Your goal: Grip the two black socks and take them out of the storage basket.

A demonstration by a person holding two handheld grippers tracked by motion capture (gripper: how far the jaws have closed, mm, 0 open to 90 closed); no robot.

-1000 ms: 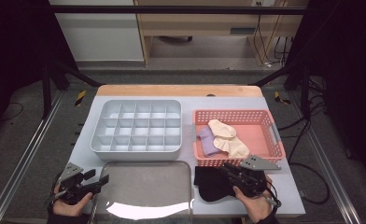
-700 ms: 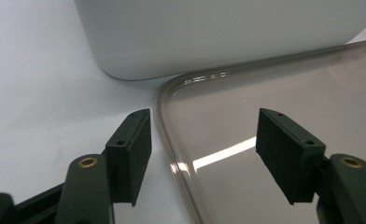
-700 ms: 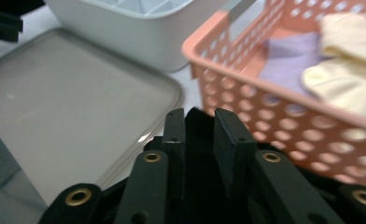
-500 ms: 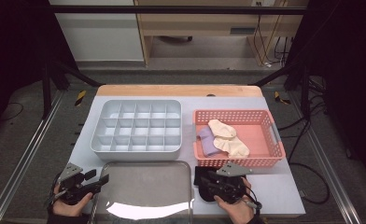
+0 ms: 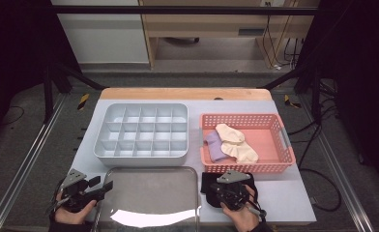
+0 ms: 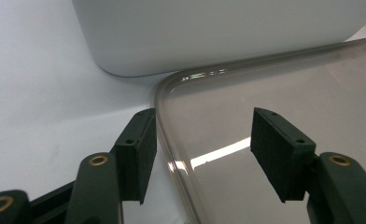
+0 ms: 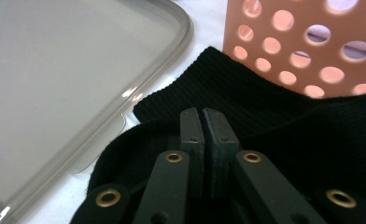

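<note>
The right gripper point(image 7: 202, 116) is pinched shut on the black sock point(image 7: 284, 126), which lies on the table just in front of the pink basket point(image 5: 274, 166) and right of the clear lid point(image 5: 149, 193). The left gripper point(image 6: 200, 140) is wide open and empty, straddling the lid's left edge. The divided tray point(image 5: 141, 154) lies ahead and left of the sock, so the right gripper is the nearer.

1. Readable text, labels, brands, numbers, signs: none found in any view.
2. White compartment box point(image 5: 143, 130): plain walls, no print.
3. Pink perforated basket point(image 5: 275, 144): no label or mark.
4. Clear tray lid point(image 5: 149, 193): no embossing legible; glare only.
5. Black knit cloth point(image 7: 284, 121): no tag visible.
6. Yellow-black striped markers on the floor point(image 5: 83, 100): hazard pattern only, no lettering.
</note>
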